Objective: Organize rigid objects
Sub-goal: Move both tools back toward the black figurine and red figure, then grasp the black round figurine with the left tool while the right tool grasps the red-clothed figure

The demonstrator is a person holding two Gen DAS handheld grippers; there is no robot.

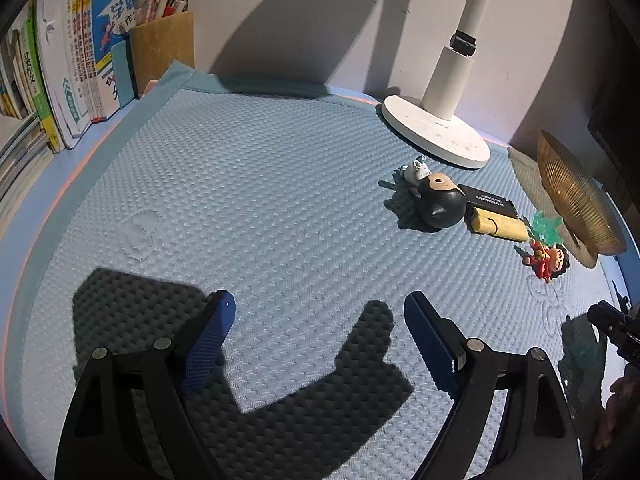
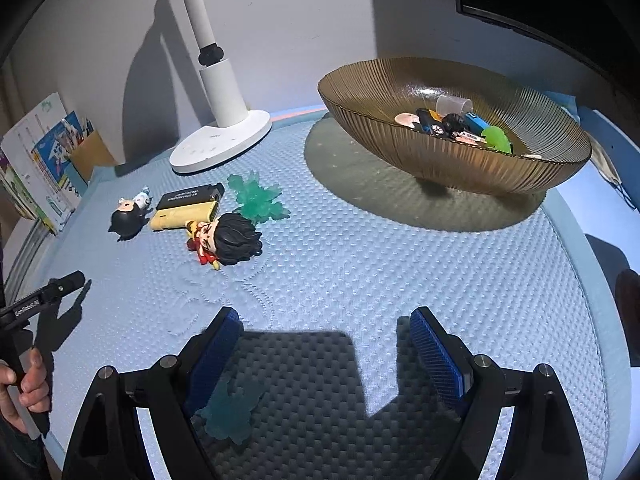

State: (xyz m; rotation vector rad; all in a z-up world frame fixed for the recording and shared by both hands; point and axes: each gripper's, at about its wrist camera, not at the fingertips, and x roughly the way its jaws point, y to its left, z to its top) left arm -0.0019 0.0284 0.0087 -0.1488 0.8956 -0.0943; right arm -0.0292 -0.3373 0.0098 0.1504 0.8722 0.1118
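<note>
Blue-padded right tongs [image 2: 320,340] stood apart over the quilted mat [image 2: 400,264], gripping nothing, a teal shard [image 2: 230,412] lying beside the left pad. Left tongs [image 1: 318,320] were likewise apart and empty above the worktop. Farther off lay a red figurine [image 2: 224,240], a green piece [image 2: 258,198], a yellow case [image 2: 184,214], a black box [image 2: 190,196] and a black toy head [image 2: 126,220]. Behind them rose a white lamp [image 2: 220,136] and an amber bowl [image 2: 440,160] holding small items.
</note>
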